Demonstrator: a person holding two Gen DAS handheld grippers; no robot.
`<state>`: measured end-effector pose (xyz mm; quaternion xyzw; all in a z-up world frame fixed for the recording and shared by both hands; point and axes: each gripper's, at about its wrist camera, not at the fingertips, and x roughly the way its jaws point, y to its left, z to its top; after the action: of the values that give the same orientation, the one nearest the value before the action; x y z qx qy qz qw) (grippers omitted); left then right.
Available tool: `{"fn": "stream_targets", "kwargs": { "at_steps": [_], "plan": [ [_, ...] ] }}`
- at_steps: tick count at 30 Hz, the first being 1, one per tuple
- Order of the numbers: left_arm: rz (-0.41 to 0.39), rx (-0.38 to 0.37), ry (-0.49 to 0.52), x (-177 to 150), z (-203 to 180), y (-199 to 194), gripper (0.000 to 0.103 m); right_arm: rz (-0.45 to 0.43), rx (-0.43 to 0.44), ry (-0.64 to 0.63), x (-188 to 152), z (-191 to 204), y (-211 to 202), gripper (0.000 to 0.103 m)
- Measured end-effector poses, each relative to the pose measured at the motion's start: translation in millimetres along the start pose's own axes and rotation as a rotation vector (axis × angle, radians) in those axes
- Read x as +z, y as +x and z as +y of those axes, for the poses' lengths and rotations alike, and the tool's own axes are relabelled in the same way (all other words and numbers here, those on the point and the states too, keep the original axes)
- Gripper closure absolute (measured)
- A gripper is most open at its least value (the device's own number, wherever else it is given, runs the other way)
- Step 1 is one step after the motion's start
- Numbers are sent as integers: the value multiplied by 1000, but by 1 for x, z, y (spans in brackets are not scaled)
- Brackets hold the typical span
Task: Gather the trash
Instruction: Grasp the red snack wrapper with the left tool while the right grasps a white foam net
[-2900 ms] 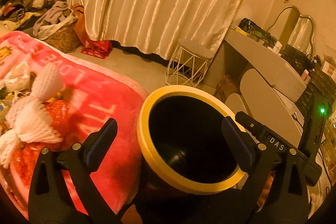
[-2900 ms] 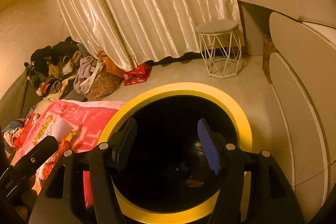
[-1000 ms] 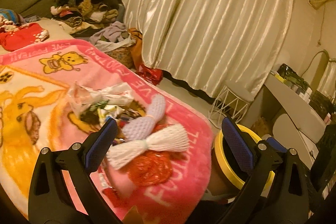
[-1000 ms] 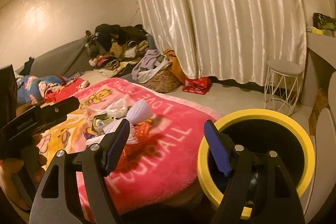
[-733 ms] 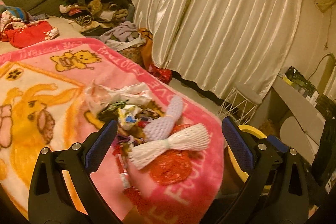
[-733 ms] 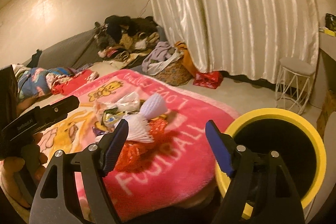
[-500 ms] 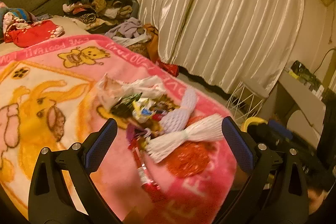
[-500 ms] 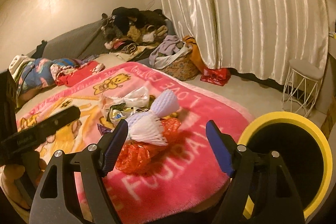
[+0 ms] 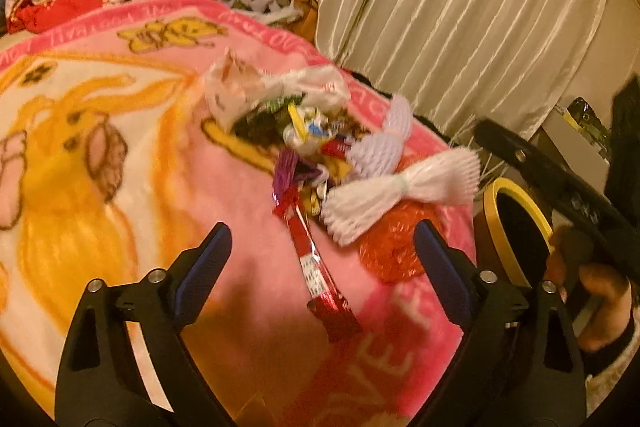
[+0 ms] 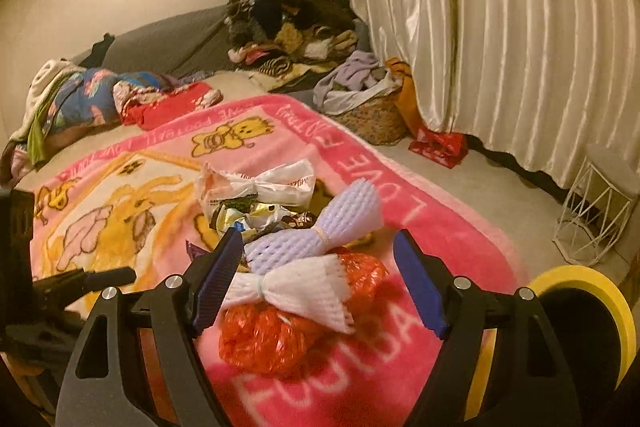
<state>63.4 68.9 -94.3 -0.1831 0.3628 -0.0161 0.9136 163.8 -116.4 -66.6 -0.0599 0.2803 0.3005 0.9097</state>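
Note:
A heap of trash lies on a pink blanket (image 9: 120, 155) (image 10: 432, 211): a white plastic bag (image 9: 256, 91) (image 10: 260, 187), candy wrappers (image 9: 308, 135), a lilac foam net (image 9: 380, 143) (image 10: 320, 231), a white foam net (image 9: 404, 187) (image 10: 296, 291), a red mesh bag (image 9: 396, 247) (image 10: 276, 335) and a long red wrapper (image 9: 316, 275). My left gripper (image 9: 320, 247) hangs over the red wrapper, its jaws closing, nothing pressed. My right gripper (image 10: 316, 283) stands open around the white foam net without touching it. The yellow-rimmed bin (image 9: 516, 227) (image 10: 588, 307) stands beside the bed.
Piles of clothes (image 10: 296, 27) and bedding (image 10: 100, 99) lie at the far side of the bed. A basket of laundry (image 10: 368, 107), a red bag (image 10: 440, 147) and a white wire stool (image 10: 596, 211) stand on the floor by the cream curtain (image 10: 500, 27).
Both grippers have swung away from the bin toward the trash heap on the blanket and come closer to it. The left one has dropped lower over the red wrapper.

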Motion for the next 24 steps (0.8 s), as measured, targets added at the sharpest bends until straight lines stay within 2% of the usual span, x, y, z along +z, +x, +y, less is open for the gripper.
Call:
{"fn": "stream_targets", "kwargs": {
  "at_steps": [3,5,8,10,11,13,15,19,24],
  "plan": [
    [54,-10,-14,-6,-1,9,29,41,32,22,-1,-3,15,28],
    [89,-16,-25,-10,-2,15,31,76,54,34,-3,-4,25,33],
    [132,-20,-34,-18,-3,22,39,111,75,18,-8,0,34,48],
    [158,-28,-37,-21,-3,27,45,134,99,7,-13,2,36,68],
    [167,-31,-37,-22,-4,29,51,143,99,4,-15,3,36,81],
    [194,-37,-38,-24,-3,34,65,146,97,11,-19,5,33,87],
    [210,-39,-47,-25,-1,37,86,128,110,40,-24,3,24,88],
    [192,-48,-54,-23,1,33,91,90,94,93,-33,-2,5,90],
    [115,-54,-28,-17,-4,15,93,12,80,173,-38,-14,-22,90]
  ]
}}
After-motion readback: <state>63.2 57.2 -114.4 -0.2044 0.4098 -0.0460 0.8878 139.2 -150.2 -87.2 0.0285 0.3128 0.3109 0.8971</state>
